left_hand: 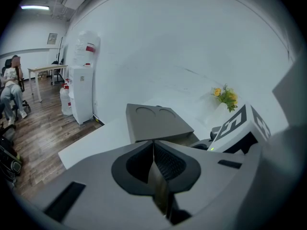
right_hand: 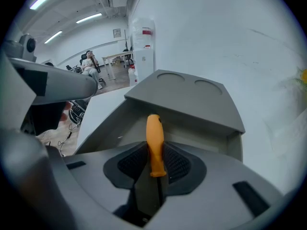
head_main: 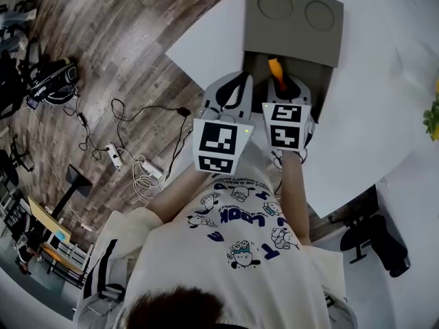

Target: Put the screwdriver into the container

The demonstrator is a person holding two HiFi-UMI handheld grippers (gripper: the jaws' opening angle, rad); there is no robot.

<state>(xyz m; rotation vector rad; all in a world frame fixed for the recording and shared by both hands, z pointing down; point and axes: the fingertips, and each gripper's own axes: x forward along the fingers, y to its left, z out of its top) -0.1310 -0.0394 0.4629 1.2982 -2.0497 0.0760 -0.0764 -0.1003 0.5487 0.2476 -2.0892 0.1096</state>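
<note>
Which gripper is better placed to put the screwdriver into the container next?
Right. The right gripper holds the screwdriver by its orange handle over the open container. The left gripper is shut and empty beside it.

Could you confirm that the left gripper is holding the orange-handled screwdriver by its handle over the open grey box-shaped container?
Not quite: the right gripper is holding the orange-handled screwdriver by its handle over the open grey box-shaped container, as the right gripper view shows. The left gripper has its jaws together on nothing, as the left gripper view shows.
</note>
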